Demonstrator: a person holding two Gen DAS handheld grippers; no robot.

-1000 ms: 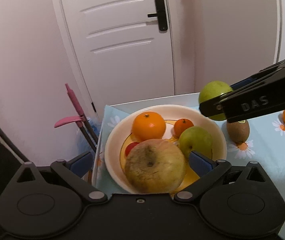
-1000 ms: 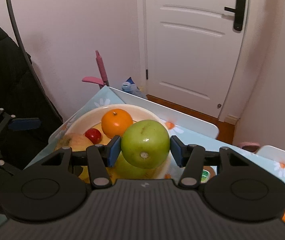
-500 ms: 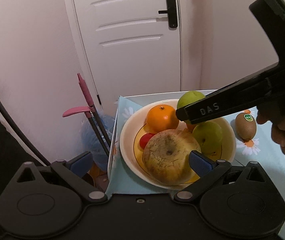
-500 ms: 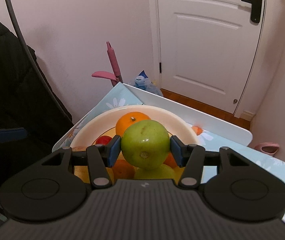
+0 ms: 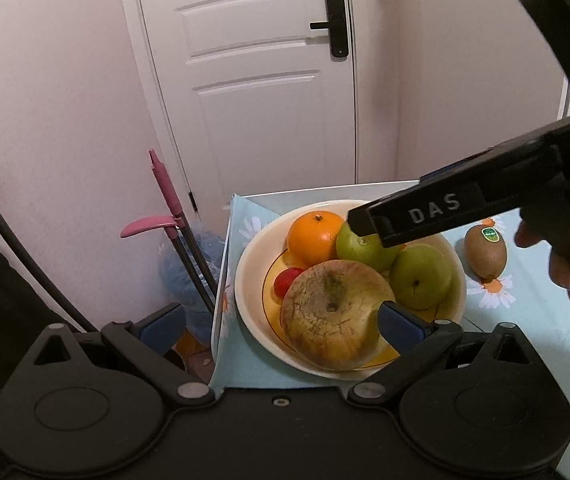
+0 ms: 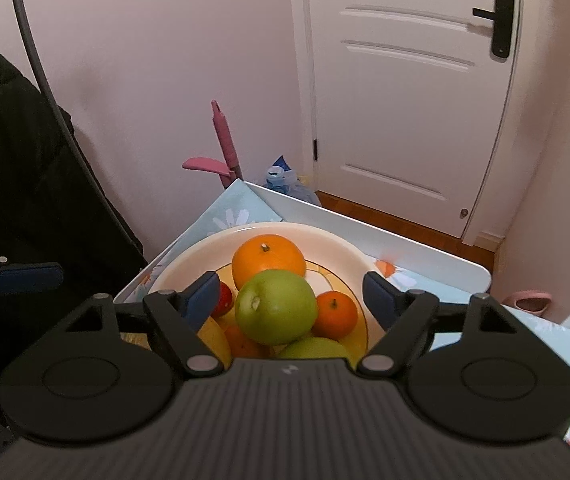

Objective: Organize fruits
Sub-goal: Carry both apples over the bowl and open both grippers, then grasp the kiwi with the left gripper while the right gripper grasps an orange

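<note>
My right gripper (image 6: 290, 300) is opening its jaws around the green apple (image 6: 276, 306); both blue pads stand clear of it, and it sits at centre frame on top of the pile in the bowl (image 6: 337, 240). My worry is that perch: the apple rests on rounded fruit, so it could roll off toward the rim, or I could knock it with a pad if I pull back crooked. My left gripper (image 5: 281, 322) has its fingers spread wide at the lower edge of its view, holding nothing. The bowl also holds a large orange (image 6: 268, 259), a small orange (image 6: 335, 314), a red fruit (image 5: 287, 281), a second green fruit (image 5: 420, 276) and a big blotchy yellow-brown fruit (image 5: 335, 314). A kiwi (image 5: 485, 252) lies on the tablecloth (image 5: 525, 320) at right, just outside the bowl.
</note>
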